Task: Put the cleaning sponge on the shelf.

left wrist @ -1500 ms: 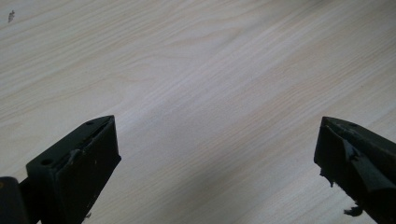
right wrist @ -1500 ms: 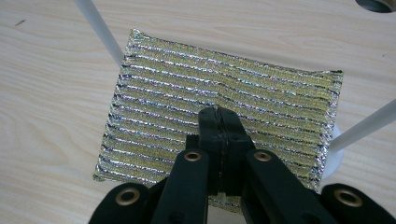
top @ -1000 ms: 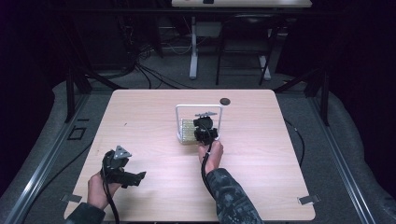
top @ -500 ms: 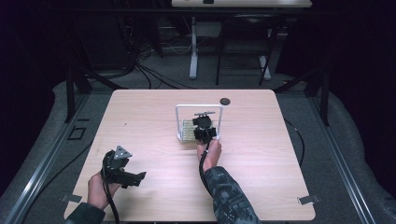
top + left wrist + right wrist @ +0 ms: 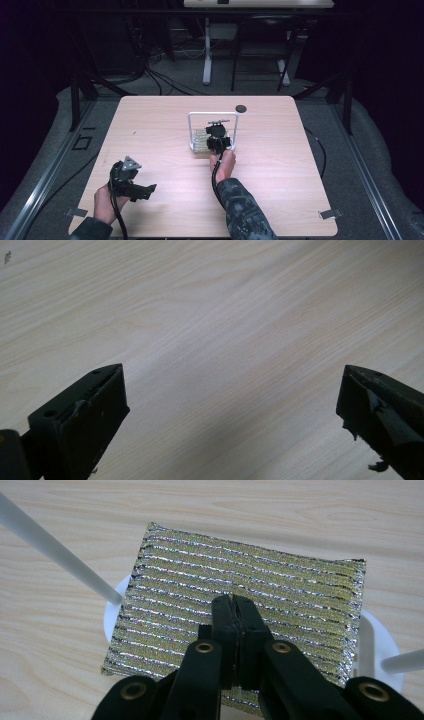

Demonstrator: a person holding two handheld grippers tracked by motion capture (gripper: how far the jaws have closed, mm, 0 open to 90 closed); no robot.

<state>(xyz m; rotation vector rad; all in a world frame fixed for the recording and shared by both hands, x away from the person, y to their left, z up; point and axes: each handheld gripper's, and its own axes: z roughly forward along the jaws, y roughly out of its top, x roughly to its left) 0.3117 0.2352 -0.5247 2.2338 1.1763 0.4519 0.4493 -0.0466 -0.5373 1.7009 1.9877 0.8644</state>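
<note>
Bench (image 5: pixel 165 125) space at the left carries the left gripper (image 5: pixel 131 183), held low near the person's edge with its jaws spread wide and nothing between them; it sits where it sat a second ago. Its own view adds just bare wood grain between the two black jaws, confirming it is idle. Farther right, the right gripper (image 5: pixel 218 137) has moved a little forward over the white wire rack (image 5: pixel 191 131) near the bench's middle, which reads as an approach to whatever lies in that rack. From above, that content is only a pale ribbed patch. The right gripper view settles it: a gold and silver striped scouring sponge (image 5: pixel 280 587) lies flat on the rack's white base, and the gripper's jaws are pressed together over its near half. Whether any sponge fabric is pinched between the tips I cannot tell.
</note>
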